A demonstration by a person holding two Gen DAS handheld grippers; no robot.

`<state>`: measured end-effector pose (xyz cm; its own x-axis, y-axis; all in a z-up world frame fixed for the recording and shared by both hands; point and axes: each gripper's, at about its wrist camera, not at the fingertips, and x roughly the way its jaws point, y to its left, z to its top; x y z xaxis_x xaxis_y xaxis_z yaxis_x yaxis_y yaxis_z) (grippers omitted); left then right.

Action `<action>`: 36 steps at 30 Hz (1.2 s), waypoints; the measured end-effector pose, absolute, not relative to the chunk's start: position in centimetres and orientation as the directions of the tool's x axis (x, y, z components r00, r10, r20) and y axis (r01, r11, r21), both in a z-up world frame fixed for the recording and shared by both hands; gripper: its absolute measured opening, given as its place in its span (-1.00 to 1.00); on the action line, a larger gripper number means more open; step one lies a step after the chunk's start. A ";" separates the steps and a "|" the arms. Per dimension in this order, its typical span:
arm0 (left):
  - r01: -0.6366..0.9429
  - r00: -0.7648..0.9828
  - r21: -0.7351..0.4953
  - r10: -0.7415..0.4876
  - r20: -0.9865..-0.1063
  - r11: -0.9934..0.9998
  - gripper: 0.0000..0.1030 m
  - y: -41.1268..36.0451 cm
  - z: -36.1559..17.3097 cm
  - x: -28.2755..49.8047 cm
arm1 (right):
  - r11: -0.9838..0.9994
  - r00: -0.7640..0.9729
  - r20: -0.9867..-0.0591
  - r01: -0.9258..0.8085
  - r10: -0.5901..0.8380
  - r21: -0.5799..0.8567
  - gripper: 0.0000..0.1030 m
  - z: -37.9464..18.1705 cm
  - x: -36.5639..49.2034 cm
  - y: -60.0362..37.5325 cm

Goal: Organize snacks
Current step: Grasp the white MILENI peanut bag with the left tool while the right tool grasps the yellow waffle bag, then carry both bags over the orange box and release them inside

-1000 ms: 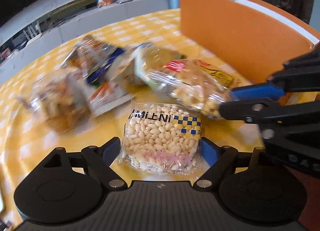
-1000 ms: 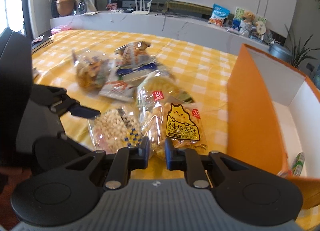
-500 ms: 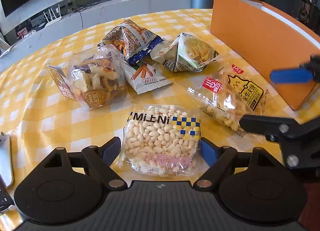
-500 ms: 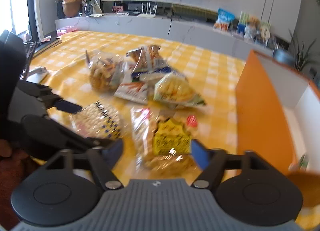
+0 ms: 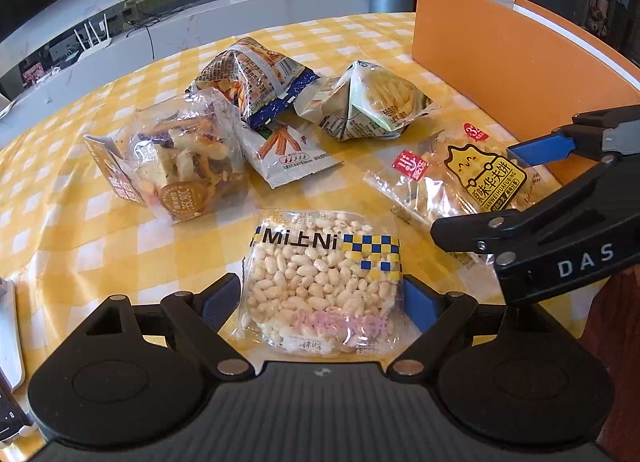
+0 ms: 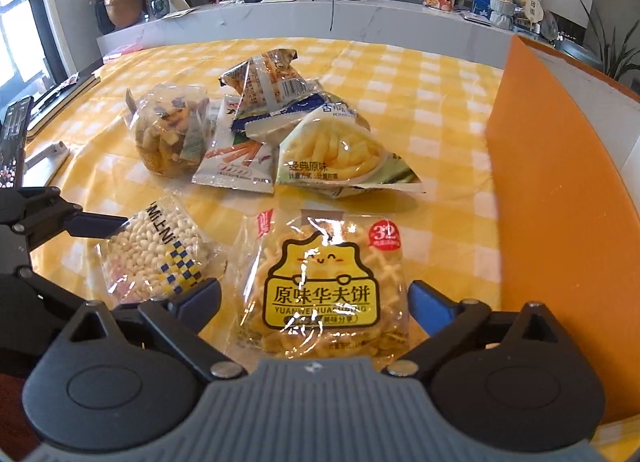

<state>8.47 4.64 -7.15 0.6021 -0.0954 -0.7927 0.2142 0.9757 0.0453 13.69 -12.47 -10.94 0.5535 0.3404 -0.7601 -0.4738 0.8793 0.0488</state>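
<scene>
Now, in the left wrist view, the left hand-held gripper brackets the puffed-rice pack at lower centre, fingers wide (pads seem just beside the film); closing on slippery wrap could squirt it out

In the right wrist view, the right hand-held gripper straddles the waffle pack, also wide. Right of frame, the orange box wall crowds its swing; bare worktop lies beyond
</scene>
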 end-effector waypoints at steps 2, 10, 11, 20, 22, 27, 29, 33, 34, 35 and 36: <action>0.205 0.602 0.037 -0.096 -0.792 0.978 1.00 4.7 -7.3 8.6 | 0.880 0.551 -0.761 -0.471 0.342 0.055 0.89 -11.0 13.8 -12.4; 0.185 0.596 -0.006 -0.117 -0.794 0.983 0.94 5.2 -7.3 8.5 | 0.884 0.557 -0.763 -0.466 0.327 0.040 0.70 -11.4 14.2 -11.9; 0.184 0.597 -0.005 -0.115 -0.794 0.983 0.91 5.1 -7.3 8.5 | 0.882 0.565 -0.761 -0.470 0.318 0.020 0.64 -11.5 14.1 -11.7; 0.154 0.616 -0.027 -0.117 -0.779 0.988 0.79 5.1 -6.8 7.7 | 0.880 0.575 -0.759 -0.475 0.307 -0.004 0.40 -10.5 13.3 -11.7; 0.144 0.623 -0.033 -0.117 -0.773 0.989 0.79 5.1 -6.6 7.2 | 0.883 0.577 -0.755 -0.469 0.312 0.006 0.39 -10.3 12.9 -11.9; 0.126 0.645 -0.034 -0.108 -0.756 0.991 0.79 5.0 -5.3 6.2 | 0.888 0.598 -0.734 -0.460 0.323 0.015 0.38 -9.2 11.8 -12.5; 0.125 0.662 -0.029 -0.105 -0.742 0.992 0.79 4.9 -4.4 5.7 | 0.889 0.616 -0.715 -0.458 0.330 0.015 0.38 -8.4 11.3 -12.9; 0.124 0.693 -0.013 -0.096 -0.715 0.992 0.79 4.5 -2.6 4.9 | 0.892 0.660 -0.669 -0.453 0.342 0.010 0.38 -6.3 10.0 -14.0; 0.124 0.699 -0.011 -0.096 -0.708 0.992 0.79 4.3 -2.1 4.8 | 0.892 0.668 -0.658 -0.453 0.348 0.011 0.38 -5.7 9.7 -14.4; 0.124 0.706 -0.012 -0.097 -0.702 0.992 0.79 4.2 -1.6 4.6 | 0.892 0.676 -0.646 -0.453 0.354 0.015 0.38 -5.1 9.4 -14.8; 0.125 0.711 -0.018 -0.103 -0.695 0.992 0.79 4.1 -1.0 4.5 | 0.891 0.683 -0.635 -0.453 0.361 0.020 0.38 -4.6 9.1 -15.2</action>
